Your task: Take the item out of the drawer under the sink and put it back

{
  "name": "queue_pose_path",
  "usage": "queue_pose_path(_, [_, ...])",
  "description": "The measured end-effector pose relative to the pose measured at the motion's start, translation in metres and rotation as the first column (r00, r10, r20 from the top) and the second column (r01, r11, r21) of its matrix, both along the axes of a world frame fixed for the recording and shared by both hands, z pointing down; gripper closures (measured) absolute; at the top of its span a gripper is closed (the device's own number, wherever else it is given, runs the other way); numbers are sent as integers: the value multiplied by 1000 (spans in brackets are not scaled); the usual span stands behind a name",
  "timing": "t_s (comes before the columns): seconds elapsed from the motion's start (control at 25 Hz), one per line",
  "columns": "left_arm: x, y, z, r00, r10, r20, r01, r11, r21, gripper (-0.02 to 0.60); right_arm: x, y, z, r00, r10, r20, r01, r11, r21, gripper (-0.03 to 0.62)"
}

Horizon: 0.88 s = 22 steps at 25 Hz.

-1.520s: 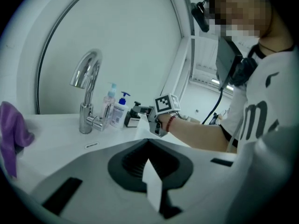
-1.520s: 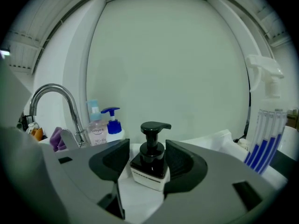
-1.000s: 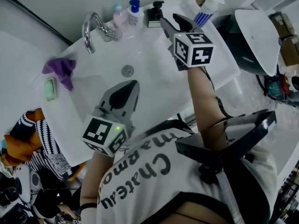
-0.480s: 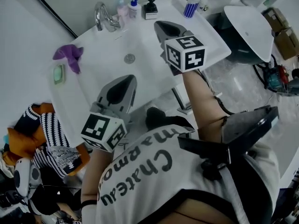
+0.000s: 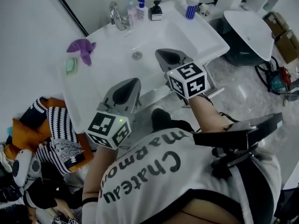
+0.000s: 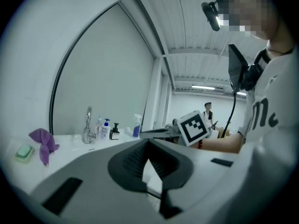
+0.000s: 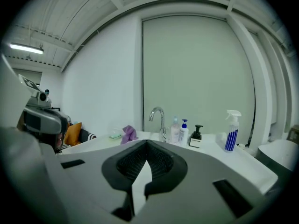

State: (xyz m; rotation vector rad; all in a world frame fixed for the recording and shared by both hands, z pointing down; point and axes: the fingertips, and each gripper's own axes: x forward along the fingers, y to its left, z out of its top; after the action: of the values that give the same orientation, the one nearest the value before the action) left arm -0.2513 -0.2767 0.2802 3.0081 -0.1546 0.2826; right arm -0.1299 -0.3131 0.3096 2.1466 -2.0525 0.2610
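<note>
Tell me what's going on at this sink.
A person in a white printed T-shirt stands at the white sink with a grey two-jaw gripper in each hand. The left gripper and the right gripper both hover over the sink's front edge, jaws together and holding nothing. The purple cloth, chrome tap and blue-striped spray bottle sit untouched. The drawer under the sink does not show.
</note>
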Motion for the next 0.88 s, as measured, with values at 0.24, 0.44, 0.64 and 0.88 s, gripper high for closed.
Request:
queue_pose_path(0.24, [-8,13,-14,999,23,-22,-23,999,23,572,-10,19,-8,1000,4,13,-4,1000,-3,583])
queue_pose_path(0.44, [-7,11,-14,999,39,-35,-39,999,22,572,-9,19,-10,999,20,-29,-20,1000,-5,583])
queue_pose_path(0.64, [-5,16,-17,998,56,-43,-54,998,40,572,-7,25,-13,998,32,-62,-33,999,-5,583])
queue_pose_path(0.88, [2,20,-20,997,54,-49,-52,998,40,572,-1,31,-15,998,37,-55,-37,999,1,583])
